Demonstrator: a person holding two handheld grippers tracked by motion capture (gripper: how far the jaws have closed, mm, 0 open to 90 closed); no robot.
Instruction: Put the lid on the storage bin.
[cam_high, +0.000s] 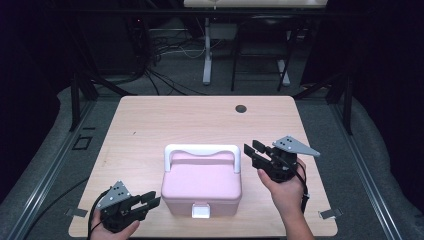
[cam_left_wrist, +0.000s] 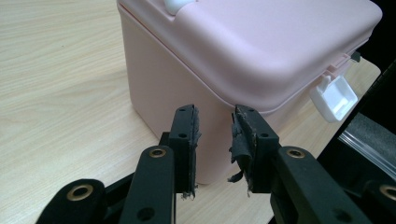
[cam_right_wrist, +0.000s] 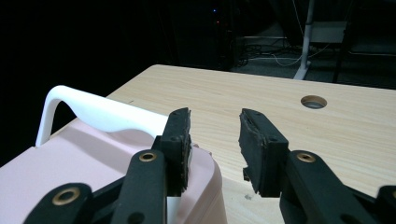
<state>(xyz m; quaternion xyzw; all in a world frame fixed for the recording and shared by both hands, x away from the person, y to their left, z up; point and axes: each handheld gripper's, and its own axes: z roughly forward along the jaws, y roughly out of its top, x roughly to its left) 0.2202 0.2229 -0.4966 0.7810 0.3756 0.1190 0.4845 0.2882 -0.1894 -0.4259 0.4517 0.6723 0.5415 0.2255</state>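
Left hand comes in at 7 o'clock of the high view, palm low on the table. Left gripper lies near level, pointing toward 3 o'clock at the pink box. Jaws apart, nothing between them; tips just beside the box's lower left corner.

Right hand enters from 5 o'clock. Right gripper points toward 9 o'clock at the right end of the white handle. Jaws apart, empty, close by the handle.

Box sits at the table's near middle, lid down. Long axis runs 9 to 3. White latch faces 6 o'clock; handle stands along the far edge.
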